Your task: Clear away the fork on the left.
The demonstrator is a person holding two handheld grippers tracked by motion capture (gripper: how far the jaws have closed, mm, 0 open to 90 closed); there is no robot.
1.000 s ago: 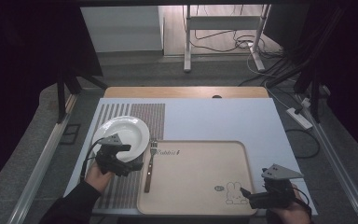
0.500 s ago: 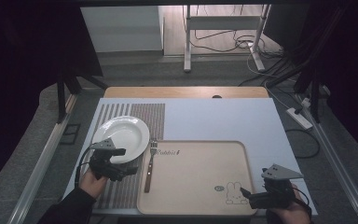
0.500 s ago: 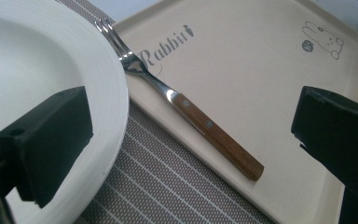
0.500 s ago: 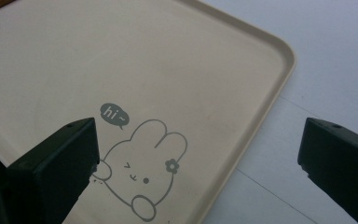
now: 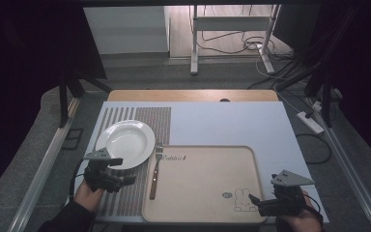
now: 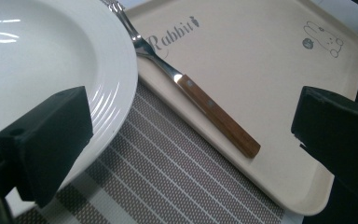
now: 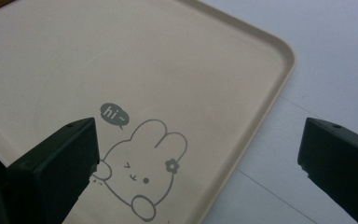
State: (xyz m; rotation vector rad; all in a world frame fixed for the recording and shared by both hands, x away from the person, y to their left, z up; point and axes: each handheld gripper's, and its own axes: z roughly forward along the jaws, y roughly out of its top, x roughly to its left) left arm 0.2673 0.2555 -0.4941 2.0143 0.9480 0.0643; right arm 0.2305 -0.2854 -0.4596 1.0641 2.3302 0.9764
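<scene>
High view: a beige square tray with rounded corners lies on the table; all positions are given relative to it. A round white plate sits on a striped woven mat just off the tray's far-left corner. A fork with a steel head and brown wooden handle lies along the tray's left rim. The left gripper hovers left of the tray, the right gripper at its near-right corner.

Left gripper view: jaws spread wide, holding nothing — the plate's ribbed glossy rim and the script "Rabbit" become legible.

Right gripper view: jaws wide, empty — a printed rabbit with a "hi~" bubble appears.
</scene>
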